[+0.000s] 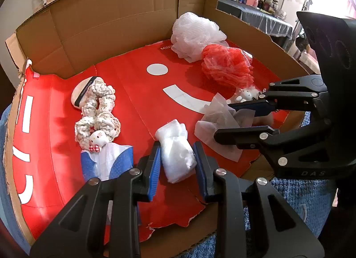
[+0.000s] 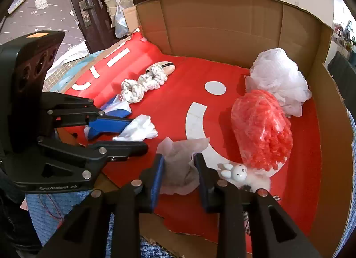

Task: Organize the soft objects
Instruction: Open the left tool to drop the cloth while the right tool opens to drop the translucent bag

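A folded white plastic bundle (image 1: pixel 178 157) lies on the red box floor, and my left gripper (image 1: pixel 176 144) is shut on it, blue pads against both sides. In the right wrist view that left gripper (image 2: pixel 138 134) reaches in from the left, with the bundle (image 2: pixel 140 131) at its tips. A crumpled grey translucent cloth (image 2: pixel 180 168) sits between the pads of my right gripper (image 2: pixel 179 156), which is shut on it. From the left wrist view, the right gripper (image 1: pixel 223 119) comes in from the right, over the cloth (image 1: pixel 213 106).
A white mesh pouf (image 1: pixel 195 33) and a red one (image 1: pixel 227 66) sit at the back right. A knitted scrunchie with a cat charm (image 1: pixel 98 111), an oval pad (image 1: pixel 80 95) and a blue-white packet (image 1: pixel 106 162) lie left. A rabbit figure (image 2: pixel 238 172) stands beside my right gripper. Cardboard walls (image 1: pixel 111 24) ring the floor.
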The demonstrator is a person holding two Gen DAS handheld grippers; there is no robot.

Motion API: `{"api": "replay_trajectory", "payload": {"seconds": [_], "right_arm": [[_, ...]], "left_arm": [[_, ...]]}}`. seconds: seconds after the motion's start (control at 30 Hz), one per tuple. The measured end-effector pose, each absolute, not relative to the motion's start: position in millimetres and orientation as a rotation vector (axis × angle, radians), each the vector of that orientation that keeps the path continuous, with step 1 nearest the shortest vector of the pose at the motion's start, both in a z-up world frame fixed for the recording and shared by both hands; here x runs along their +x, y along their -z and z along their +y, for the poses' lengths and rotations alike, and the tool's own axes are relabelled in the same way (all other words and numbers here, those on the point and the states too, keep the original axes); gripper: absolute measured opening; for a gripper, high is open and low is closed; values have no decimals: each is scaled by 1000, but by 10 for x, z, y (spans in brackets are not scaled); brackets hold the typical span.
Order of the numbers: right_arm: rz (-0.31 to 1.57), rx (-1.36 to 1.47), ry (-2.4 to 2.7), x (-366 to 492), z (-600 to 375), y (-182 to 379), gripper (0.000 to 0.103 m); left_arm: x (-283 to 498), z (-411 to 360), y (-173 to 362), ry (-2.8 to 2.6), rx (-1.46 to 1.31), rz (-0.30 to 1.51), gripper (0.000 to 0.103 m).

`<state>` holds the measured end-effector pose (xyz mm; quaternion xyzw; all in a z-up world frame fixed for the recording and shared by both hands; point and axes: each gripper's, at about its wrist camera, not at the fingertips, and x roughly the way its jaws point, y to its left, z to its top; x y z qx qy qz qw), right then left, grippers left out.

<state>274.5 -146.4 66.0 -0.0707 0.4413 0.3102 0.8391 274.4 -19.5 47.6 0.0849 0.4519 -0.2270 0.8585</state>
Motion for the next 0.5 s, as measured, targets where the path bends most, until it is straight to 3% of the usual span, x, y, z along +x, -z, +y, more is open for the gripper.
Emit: {"api": "replay_trajectory", "payload": {"seconds": [0.17, 0.2, 0.23, 0.27, 0.5], "right_arm": [[932, -152, -658, 2750, -1466, -656, 34], [932, -154, -658, 2750, -1468, -655, 34], [932, -154, -658, 2750, -1468, -653, 35], [933, -155, -659, 2753, -1470, -650, 35], [928, -154, -657, 2749, -1485, -672, 36]], "left_arm": [[2749, -197, -470, 484, 173, 948, 31], [2744, -202, -472, 485, 174, 948, 39], [2740, -205, -472, 485, 174, 946, 56], [2732, -206, -474, 482, 175, 938, 59], [2718, -205, -492, 484, 172, 929, 59]]}}
